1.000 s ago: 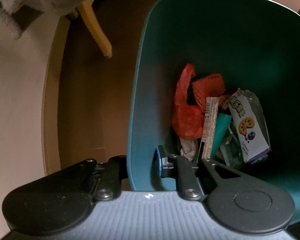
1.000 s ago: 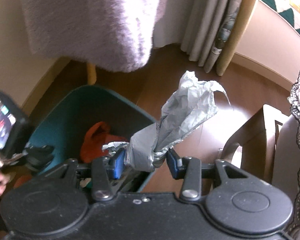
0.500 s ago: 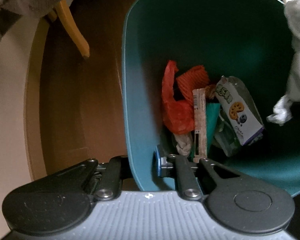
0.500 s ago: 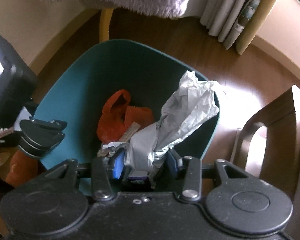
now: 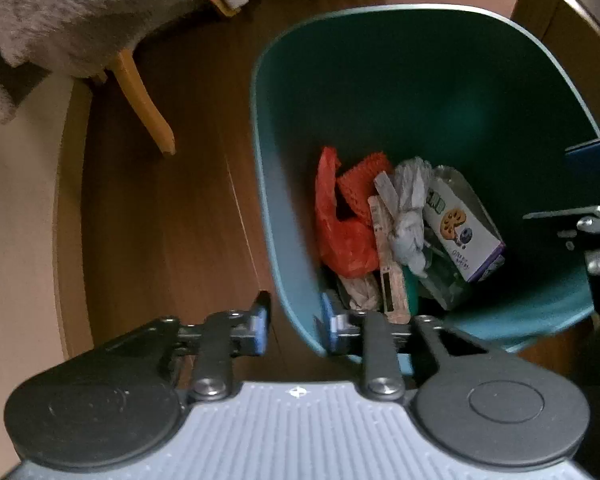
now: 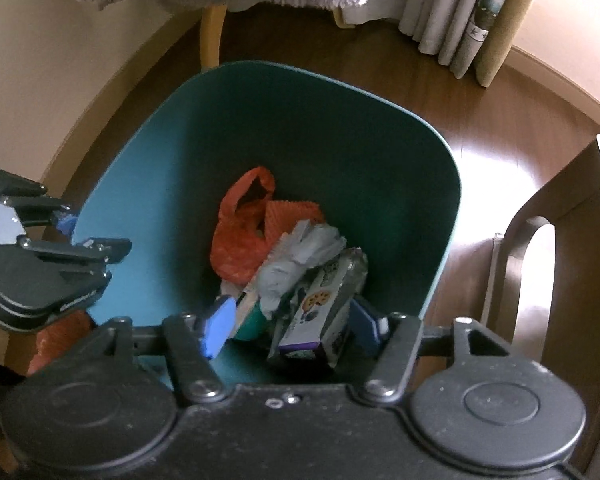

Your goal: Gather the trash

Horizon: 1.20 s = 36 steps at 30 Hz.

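1. Trash sits piled at the bottom of the teal bin [image 6: 428, 216]: a crumpled grey-white paper wad [image 6: 296, 256] lies on top of the heap, touching an orange plastic bag [image 6: 240, 236] and a printed snack packet [image 6: 320, 312].
2. Right gripper [image 6: 296, 328] hovers above the bin's near rim, jaws spread wide and holding nothing, so I judge this piece delivered.
3. Left gripper [image 5: 292, 320] straddles the bin's wall, one finger outside and one inside; its jaws look parted rather than clamped.
4. No loose trash shows on the floor around the bin; whether more remains elsewhere cannot be told.
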Tool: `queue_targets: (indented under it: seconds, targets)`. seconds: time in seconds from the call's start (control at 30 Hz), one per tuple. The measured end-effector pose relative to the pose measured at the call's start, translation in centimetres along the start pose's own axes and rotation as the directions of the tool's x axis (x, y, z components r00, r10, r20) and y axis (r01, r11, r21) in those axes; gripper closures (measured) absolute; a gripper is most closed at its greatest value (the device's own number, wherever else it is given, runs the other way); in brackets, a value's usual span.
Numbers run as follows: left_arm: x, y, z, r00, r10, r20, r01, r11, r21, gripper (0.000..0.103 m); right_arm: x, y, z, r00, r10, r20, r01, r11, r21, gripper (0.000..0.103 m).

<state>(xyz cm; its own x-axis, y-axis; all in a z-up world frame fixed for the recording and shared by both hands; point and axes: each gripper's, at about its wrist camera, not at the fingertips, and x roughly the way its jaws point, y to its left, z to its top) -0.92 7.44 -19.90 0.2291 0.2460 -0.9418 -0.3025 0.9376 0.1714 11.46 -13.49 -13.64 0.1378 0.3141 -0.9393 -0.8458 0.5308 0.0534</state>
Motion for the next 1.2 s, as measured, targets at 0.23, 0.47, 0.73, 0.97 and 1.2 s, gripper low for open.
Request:
queue_targets:
  seconds: [0.23, 0.47, 0.73, 0.97, 1.2]
  targets:
    - [-3.8, 0.5, 1.0, 0.996, -0.044, 0.075, 0.048, 0.997, -0.055, 0.072, -3.3, -0.4, -0.9, 0.995, 0.035, 0.092, -0.04, 0.998, 0.052, 0.034]
    - [-8.3, -0.7, 0.3, 0.981, -0.094, 0.17, 0.115, 0.986, -0.119, 0.042, -7.2, -1.0, -2.0, 0.977, 0.05, 0.207, -0.073, 0.992, 0.102, 0.026]
    - [-13.2, -2.6, -0.2, 0.945, -0.099, 0.31, 0.144, 0.982, -0.126, 0.038, -11.2, -1.3, -4.3, 0.949, 0.044, 0.311, -0.096, 0.984, 0.153, 0.017]
    - [-15.1, -3.1, -1.3, 0.9, -0.151, 0.41, 0.212, 0.971, -0.109, 0.025, -13.6, -0.8, -7.4, 0.911, 0.031, 0.41, -0.097, 0.985, 0.141, 0.0]
    - [-15.2, -4.3, -2.3, 0.88, -0.169, 0.443, 0.226, 0.971, -0.079, 0.025, -15.3, -0.8, -10.0, 0.861, 0.028, 0.508, -0.118, 0.982, 0.145, 0.0]
